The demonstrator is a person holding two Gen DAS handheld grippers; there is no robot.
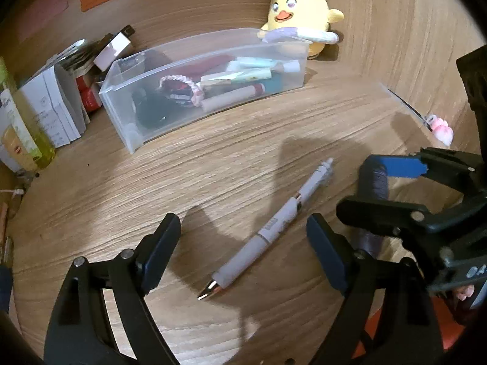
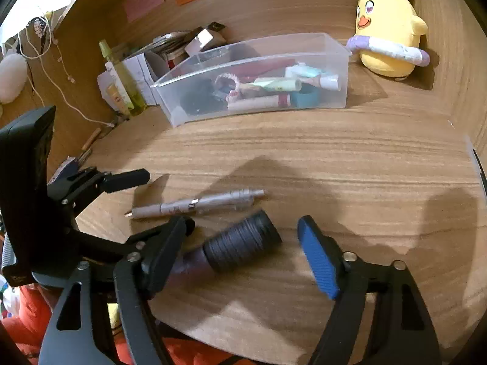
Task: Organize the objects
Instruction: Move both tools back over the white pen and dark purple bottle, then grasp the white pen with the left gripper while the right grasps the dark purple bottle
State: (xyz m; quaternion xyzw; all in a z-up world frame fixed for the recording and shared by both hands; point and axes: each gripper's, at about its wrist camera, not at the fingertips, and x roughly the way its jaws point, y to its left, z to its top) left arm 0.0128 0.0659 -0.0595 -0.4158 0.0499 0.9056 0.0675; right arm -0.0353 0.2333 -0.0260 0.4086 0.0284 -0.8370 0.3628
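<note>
A grey-white pen (image 1: 268, 228) lies on the wooden desk between the open fingers of my left gripper (image 1: 243, 252); it also shows in the right wrist view (image 2: 197, 203). A dark ribbed cylinder (image 2: 240, 246) lies between the open fingers of my right gripper (image 2: 243, 252), near the left finger; it also shows in the left wrist view (image 1: 373, 182). Neither gripper holds anything. A clear plastic bin (image 1: 121, 112) with several small items stands behind; it also shows in the right wrist view (image 2: 334, 97).
A yellow plush chick (image 1: 301, 9) sits behind the bin's right end, also in the right wrist view (image 2: 389, 30). Boxes (image 1: 54, 106) and a green bottle (image 2: 121, 79) crowd the bin's left. A pink hair clip (image 1: 441, 127) lies at the right. The desk's front edge is near.
</note>
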